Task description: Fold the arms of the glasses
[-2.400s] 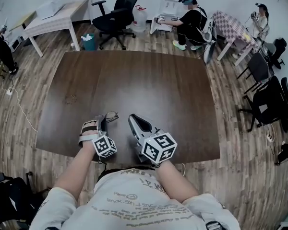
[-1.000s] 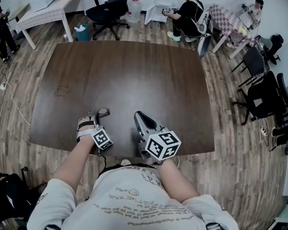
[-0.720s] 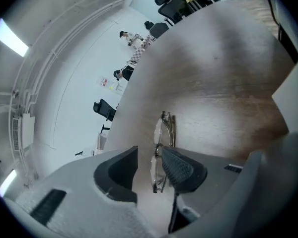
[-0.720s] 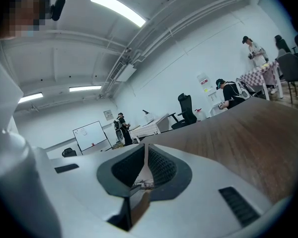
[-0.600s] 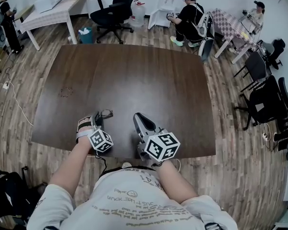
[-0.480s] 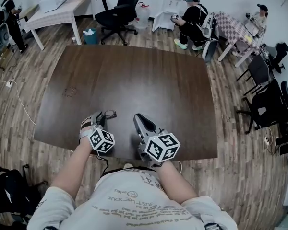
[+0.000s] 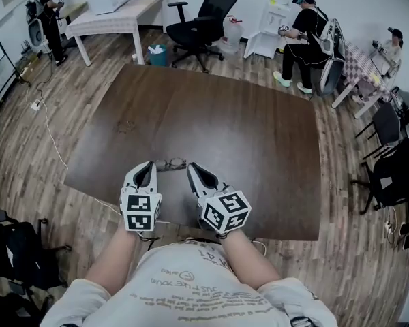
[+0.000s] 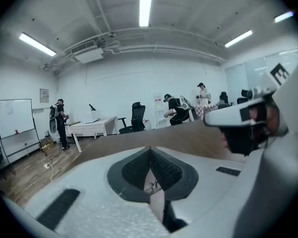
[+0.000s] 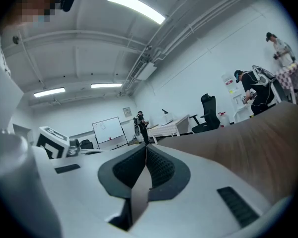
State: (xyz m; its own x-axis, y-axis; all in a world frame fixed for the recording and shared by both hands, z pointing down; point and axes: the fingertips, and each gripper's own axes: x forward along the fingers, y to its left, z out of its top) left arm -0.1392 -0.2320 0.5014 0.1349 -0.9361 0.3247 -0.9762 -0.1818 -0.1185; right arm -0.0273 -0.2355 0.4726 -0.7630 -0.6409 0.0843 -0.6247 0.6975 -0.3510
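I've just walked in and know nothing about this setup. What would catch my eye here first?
Two white handheld tools stand out: the left gripper and the right gripper, held side by side over the near edge of a big dark wooden table, both shut and empty. Between their tips, a small pair of glasses lies on the table.

Glasses (image 7: pixel 170 163) lying flat on dark table (image 7: pixel 225 121), near front edge.

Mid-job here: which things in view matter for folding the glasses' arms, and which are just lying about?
For the job: glasses; left gripper, shut, empty; right gripper, shut, empty; brown table under them.
Lying about: office chair; white table; bin.
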